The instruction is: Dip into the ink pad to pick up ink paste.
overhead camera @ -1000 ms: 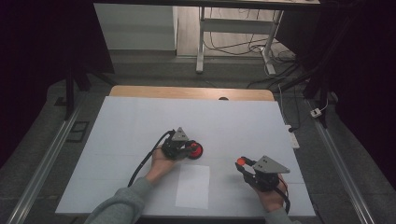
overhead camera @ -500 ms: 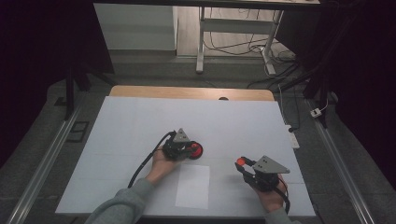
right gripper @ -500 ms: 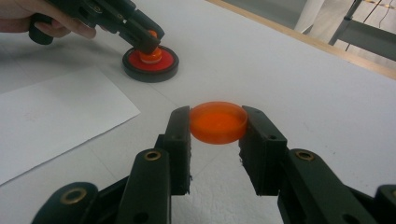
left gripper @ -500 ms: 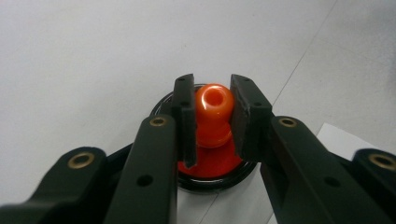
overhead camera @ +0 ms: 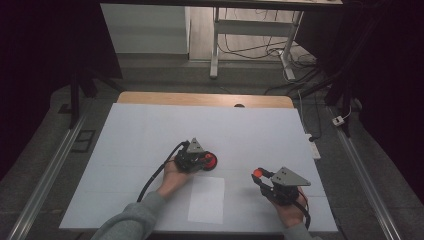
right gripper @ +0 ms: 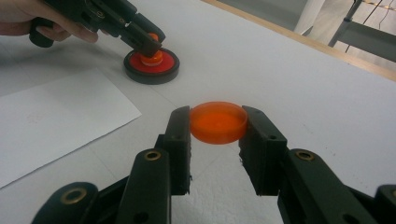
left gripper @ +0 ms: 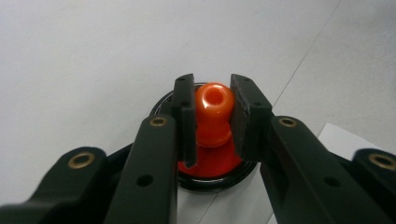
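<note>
A round black base with a red disc point(overhead camera: 209, 161) point(right gripper: 152, 64) lies on the white table mat near the middle. An orange knob point(left gripper: 213, 112) stands up from its centre, and my left gripper point(overhead camera: 202, 159) point(left gripper: 212, 116) is shut on that knob, one pad on each side. My right gripper point(overhead camera: 260, 175) point(right gripper: 218, 123) sits toward the front right, shut on a flat orange puck point(right gripper: 218, 122) point(overhead camera: 258, 173) held by its rim just above the table.
A white sheet of paper point(overhead camera: 207, 199) point(right gripper: 51, 119) lies at the front between the two hands. The table's wooden far edge point(overhead camera: 205, 99) borders the mat. Behind it stand desk legs point(overhead camera: 216, 45) and cables on the floor.
</note>
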### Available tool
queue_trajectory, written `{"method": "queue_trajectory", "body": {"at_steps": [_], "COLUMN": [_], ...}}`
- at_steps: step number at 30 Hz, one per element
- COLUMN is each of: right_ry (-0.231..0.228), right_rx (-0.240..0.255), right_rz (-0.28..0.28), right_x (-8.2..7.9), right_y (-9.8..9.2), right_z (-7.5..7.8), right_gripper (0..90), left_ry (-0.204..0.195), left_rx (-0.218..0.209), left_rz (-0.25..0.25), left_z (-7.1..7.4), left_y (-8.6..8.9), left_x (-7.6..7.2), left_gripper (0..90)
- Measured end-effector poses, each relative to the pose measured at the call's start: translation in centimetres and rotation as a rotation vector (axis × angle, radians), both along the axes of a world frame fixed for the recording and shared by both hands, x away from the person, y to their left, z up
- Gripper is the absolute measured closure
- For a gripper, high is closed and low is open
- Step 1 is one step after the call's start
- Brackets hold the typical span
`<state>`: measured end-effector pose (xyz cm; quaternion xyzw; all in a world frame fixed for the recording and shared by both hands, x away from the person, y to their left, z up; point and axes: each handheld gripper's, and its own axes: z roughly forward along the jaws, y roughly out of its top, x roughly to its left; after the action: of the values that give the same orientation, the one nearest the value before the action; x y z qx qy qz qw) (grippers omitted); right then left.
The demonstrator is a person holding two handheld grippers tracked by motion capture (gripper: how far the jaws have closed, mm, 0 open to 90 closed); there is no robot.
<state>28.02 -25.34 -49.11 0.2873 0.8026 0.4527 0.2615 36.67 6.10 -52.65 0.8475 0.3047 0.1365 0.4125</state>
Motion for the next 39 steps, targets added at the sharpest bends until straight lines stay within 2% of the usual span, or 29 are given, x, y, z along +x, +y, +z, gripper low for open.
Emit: {"method": "queue_trajectory", "body": {"at_steps": [3, 14, 34, 37, 39], "right_ry": [0.004, 0.007, 0.012, 0.012, 0.010], "right_rx": [0.000, 0.003, 0.000, -0.004, -0.004], "right_rz": [0.000, 0.003, 0.002, 0.004, 0.002], "right_x": [0.10, 0.09, 0.14, 0.14, 0.11], "right_y": [-0.04, 0.04, 0.12, 0.16, 0.14], "right_z": [-0.09, -0.11, -0.24, -0.25, -0.20], "right_gripper": [64.2, 64.2, 64.2, 64.2, 64.2], "left_ry": [0.009, -0.008, -0.007, -0.022, 0.001], "left_rx": [-0.010, -0.006, -0.018, -0.039, -0.068], "left_rz": [-0.002, 0.009, 0.002, -0.005, 0.004], "left_z": [-0.04, -0.15, -0.24, -0.47, -0.48], "left_y": [0.11, -0.05, 0.09, 0.30, 0.53], "left_x": [0.09, -0.12, -0.07, -0.12, -0.01], "left_gripper": [72.9, 73.0, 72.9, 72.7, 72.6]}}
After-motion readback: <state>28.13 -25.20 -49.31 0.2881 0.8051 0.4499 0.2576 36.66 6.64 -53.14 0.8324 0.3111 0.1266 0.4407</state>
